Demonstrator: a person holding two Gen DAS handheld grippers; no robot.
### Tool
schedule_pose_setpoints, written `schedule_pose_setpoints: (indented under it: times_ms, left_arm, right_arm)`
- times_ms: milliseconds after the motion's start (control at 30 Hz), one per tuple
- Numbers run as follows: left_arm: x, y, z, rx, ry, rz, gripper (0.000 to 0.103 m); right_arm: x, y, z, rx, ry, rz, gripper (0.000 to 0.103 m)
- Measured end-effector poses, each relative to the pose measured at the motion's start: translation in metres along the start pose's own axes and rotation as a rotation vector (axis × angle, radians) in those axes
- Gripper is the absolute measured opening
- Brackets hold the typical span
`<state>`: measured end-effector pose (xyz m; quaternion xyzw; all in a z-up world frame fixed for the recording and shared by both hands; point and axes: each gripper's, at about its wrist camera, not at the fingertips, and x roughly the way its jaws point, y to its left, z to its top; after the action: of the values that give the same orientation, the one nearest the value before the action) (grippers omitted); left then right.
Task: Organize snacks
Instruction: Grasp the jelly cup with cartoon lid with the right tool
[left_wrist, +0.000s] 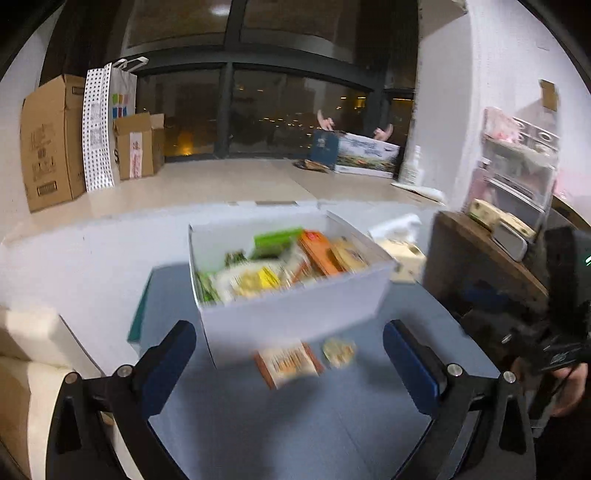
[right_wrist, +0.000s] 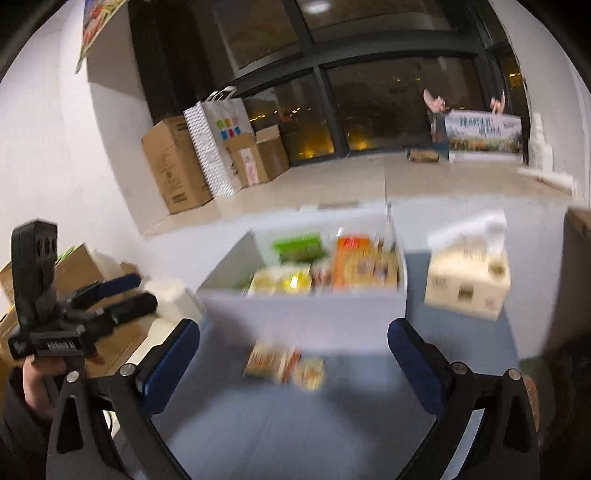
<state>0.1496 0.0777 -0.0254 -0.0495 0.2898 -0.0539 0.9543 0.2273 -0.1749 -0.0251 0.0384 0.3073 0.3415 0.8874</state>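
Both wrist views face the white box (left_wrist: 295, 314) — near, angled downward.

The left gripper (left_wrist: 290, 363) is standing with its jaws spread wide, blue pads (left_wrist: 168, 363) facing each other and nothing between them, tilting forward and downward. The right gripper (right_wrist: 293, 363) is matching it, jaws wide apart and gripping nothing, its blue pads (right_wrist: 415, 363) bare. A hand (right_wrist: 35, 380) is clasping the left gripper's handle from below; another hand (left_wrist: 570, 387) is wrapping the right gripper's handle.
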Motion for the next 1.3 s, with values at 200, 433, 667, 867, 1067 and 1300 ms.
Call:
schedule_pose_setpoints:
  times_ms: [200,433,667,867,1067,1300]
  left_arm:
    - [-0.026,-0.015,-0.046,-0.05,0.032,-0.034,0.103]
    - [-0.036,-0.018,-0.078,-0.098,0.045,-0.02,0.103]
    - [-0.033,-0.013,-0.093,-0.167,0.067,-0.043,0.103]
    - [-0.025,-0.012,-0.096,-0.173,0.087,-0.031,0.103]
    - [-0.01,-0.012,-0.093,-0.166,0.108,-0.028,0.103]
    - [0.049,-0.017,-0.072,-0.114,0.148,0.024,0.103]
  right_arm:
    - [0.006,-0.002,-0.075,0.025,0.1,-0.011,0.103]
    - [0.056,0.006,-0.088,-0.004,0.177,-0.062,0.103]
    - [0.135,0.012,-0.065,0.004,0.26,-0.143,0.103]
    - [0.171,0.004,-0.06,0.036,0.322,-0.166,0.054]
    - [0.158,0.003,-0.061,0.008,0.31,-0.149,0.049]
    - [0.08,-0.004,-0.062,0.045,0.219,-0.083,0.049]
